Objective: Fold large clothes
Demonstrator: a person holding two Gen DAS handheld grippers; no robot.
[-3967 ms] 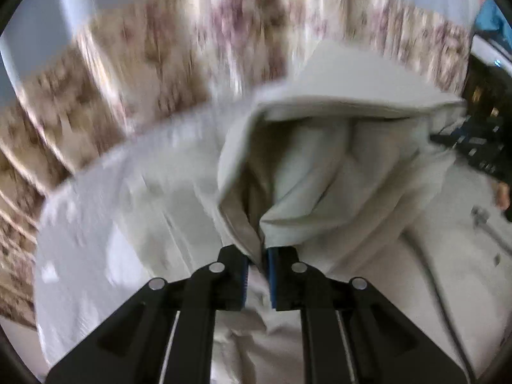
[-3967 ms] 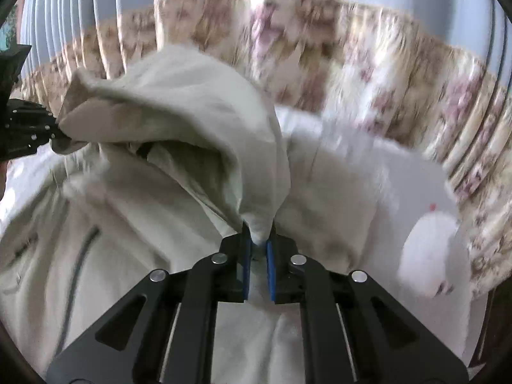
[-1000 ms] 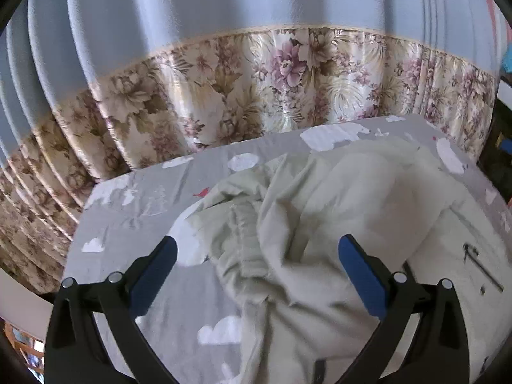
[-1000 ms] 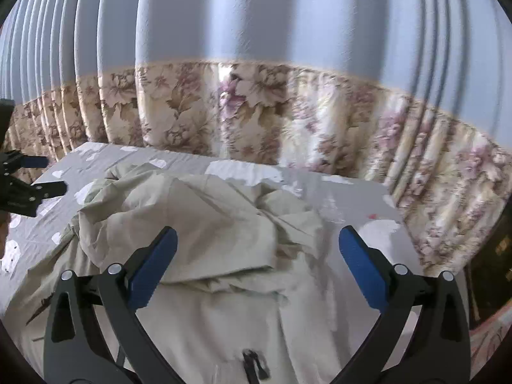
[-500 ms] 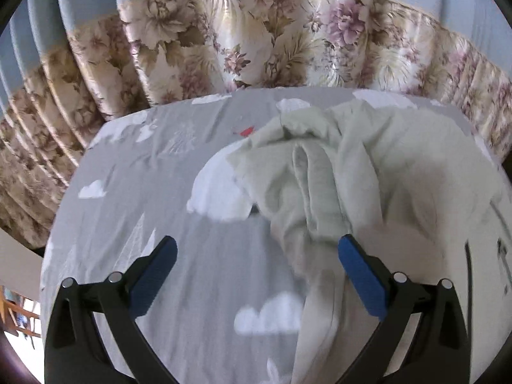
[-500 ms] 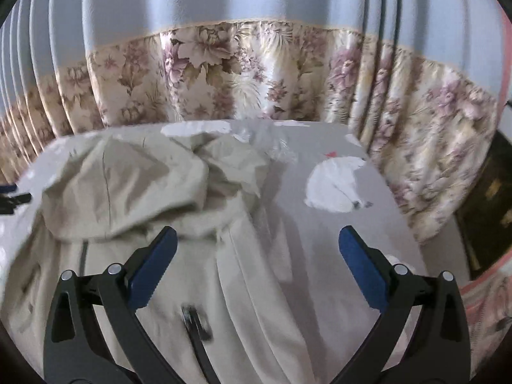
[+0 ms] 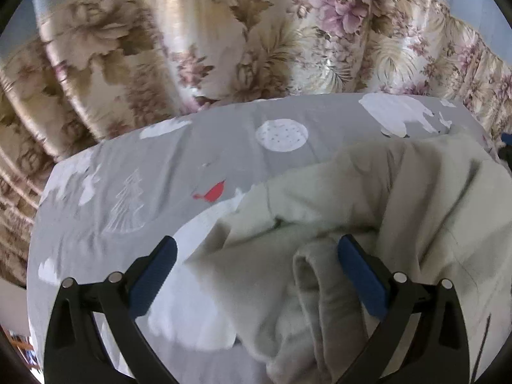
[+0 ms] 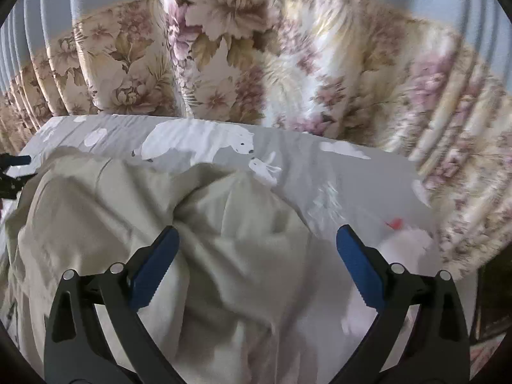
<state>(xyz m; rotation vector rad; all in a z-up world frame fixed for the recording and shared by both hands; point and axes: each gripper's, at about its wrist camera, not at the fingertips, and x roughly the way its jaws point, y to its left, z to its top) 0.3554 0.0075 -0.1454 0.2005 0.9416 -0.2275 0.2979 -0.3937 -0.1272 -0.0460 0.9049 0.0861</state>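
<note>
Both claws now lower over beige jacket, wide open, empty; floral curtain behind.

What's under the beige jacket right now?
The beige jacket lies on a grey bedsheet printed with white polar bears, trees and a red bird. The sheet shows around the garment's edges; whatever lies beneath its bunched middle is covered and cannot be seen.
</note>
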